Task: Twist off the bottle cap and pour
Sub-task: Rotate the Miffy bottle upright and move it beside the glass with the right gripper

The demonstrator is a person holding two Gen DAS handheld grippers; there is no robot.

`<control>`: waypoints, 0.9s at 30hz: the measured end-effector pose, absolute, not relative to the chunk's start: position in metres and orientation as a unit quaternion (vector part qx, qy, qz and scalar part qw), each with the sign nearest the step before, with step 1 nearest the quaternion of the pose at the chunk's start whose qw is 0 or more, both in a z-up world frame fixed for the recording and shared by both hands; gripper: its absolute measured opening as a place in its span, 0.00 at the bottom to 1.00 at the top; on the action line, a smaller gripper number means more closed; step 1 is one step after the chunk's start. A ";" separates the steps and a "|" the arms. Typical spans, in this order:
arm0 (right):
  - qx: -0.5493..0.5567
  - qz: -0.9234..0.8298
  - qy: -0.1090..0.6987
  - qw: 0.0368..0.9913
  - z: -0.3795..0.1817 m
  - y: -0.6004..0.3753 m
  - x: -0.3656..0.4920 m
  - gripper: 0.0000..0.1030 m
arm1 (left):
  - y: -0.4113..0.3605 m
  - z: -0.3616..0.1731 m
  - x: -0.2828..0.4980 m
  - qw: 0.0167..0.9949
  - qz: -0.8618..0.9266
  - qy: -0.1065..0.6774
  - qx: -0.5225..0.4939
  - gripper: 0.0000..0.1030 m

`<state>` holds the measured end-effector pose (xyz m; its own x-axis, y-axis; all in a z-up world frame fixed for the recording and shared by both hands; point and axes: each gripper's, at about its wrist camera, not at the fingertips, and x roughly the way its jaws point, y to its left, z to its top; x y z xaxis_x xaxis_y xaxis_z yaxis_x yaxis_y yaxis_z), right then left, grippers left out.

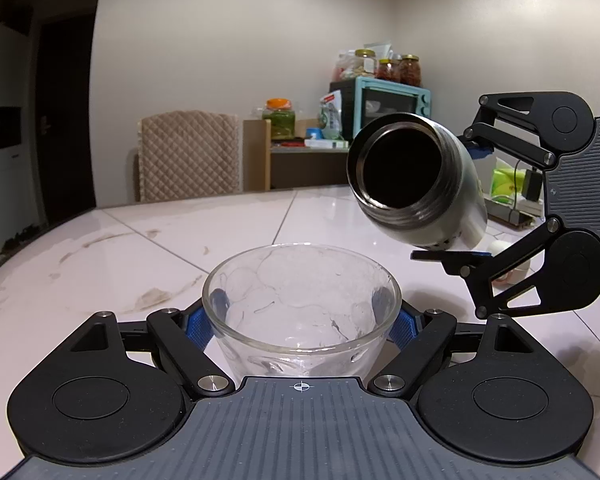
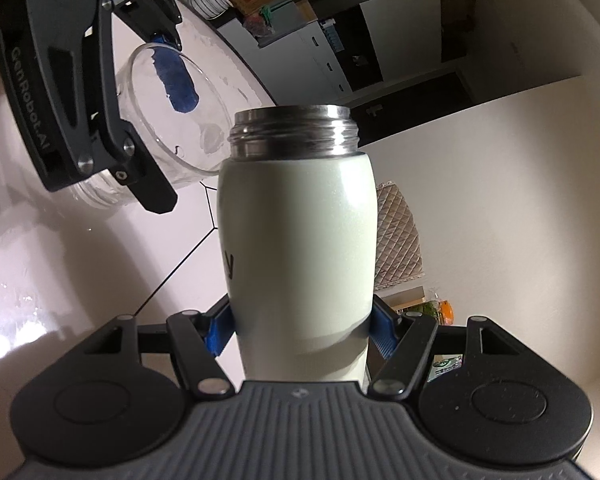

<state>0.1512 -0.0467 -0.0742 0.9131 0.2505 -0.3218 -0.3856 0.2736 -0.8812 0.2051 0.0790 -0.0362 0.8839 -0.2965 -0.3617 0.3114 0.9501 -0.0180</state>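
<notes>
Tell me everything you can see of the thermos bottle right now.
The thermos bottle has a pale green, faintly glittery body with a dark mark on its side and a bare steel threaded neck. Its cap is off and the mouth looks dark inside. The right gripper clamps its body between blue pads. It is tilted, mouth toward the glass bowl, above the rim; no liquid shows.

The bottle (image 1: 416,184) interior is dark, its contents impossible to tell.
</notes>
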 end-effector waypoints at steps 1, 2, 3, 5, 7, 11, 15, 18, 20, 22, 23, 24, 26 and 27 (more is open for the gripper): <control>-0.564 0.201 0.061 0.798 -0.073 -0.047 0.152 0.68 | 0.079 -0.036 0.205 0.971 -0.155 0.183 0.020 0.84; -0.560 0.202 0.063 0.801 -0.071 -0.047 0.153 0.68 | 0.078 -0.035 0.206 0.971 -0.153 0.183 0.021 0.84; -0.557 0.202 0.065 0.803 -0.072 -0.047 0.153 0.68 | 0.077 -0.035 0.206 0.971 -0.152 0.183 0.021 0.85; -0.550 0.204 0.067 0.807 -0.072 -0.049 0.152 0.68 | 0.076 -0.035 0.206 0.972 -0.148 0.183 0.021 0.85; -0.532 0.210 0.078 0.817 -0.068 -0.051 0.153 0.68 | 0.075 -0.035 0.206 0.972 -0.144 0.183 0.021 0.85; -0.506 0.218 0.094 0.830 -0.060 -0.054 0.157 0.68 | 0.073 -0.035 0.204 0.973 -0.137 0.184 0.020 0.84; -0.473 0.225 0.112 0.845 -0.050 -0.058 0.162 0.68 | 0.071 -0.034 0.204 0.974 -0.130 0.184 0.020 0.84; -0.457 0.229 0.120 0.851 -0.044 -0.064 0.163 0.68 | 0.070 -0.034 0.204 0.975 -0.125 0.184 0.018 0.84; -0.440 0.235 0.129 0.857 -0.040 -0.067 0.165 0.68 | 0.069 -0.034 0.203 0.976 -0.119 0.184 0.015 0.85; -0.429 0.238 0.134 0.861 -0.037 -0.069 0.169 0.68 | 0.069 -0.034 0.204 0.976 -0.115 0.184 0.013 0.85; -0.426 0.239 0.135 0.862 -0.036 -0.069 0.171 0.68 | 0.069 -0.035 0.204 0.976 -0.114 0.184 0.013 0.85; -0.417 0.241 0.139 0.865 -0.033 -0.067 0.176 0.68 | 0.068 -0.035 0.204 0.976 -0.112 0.184 0.013 0.84; -0.400 0.245 0.146 0.871 -0.028 -0.064 0.186 0.68 | 0.068 -0.035 0.203 0.977 -0.109 0.184 0.012 0.84; -0.392 0.247 0.149 0.874 -0.026 -0.068 0.186 0.68 | 0.068 -0.036 0.203 0.977 -0.108 0.184 0.012 0.85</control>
<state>0.1856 -0.0680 -0.0265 0.8340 0.3141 -0.4537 -0.5477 0.5709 -0.6116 0.2032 0.0678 -0.0356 0.9093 -0.2059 -0.3617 0.2147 0.9765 -0.0160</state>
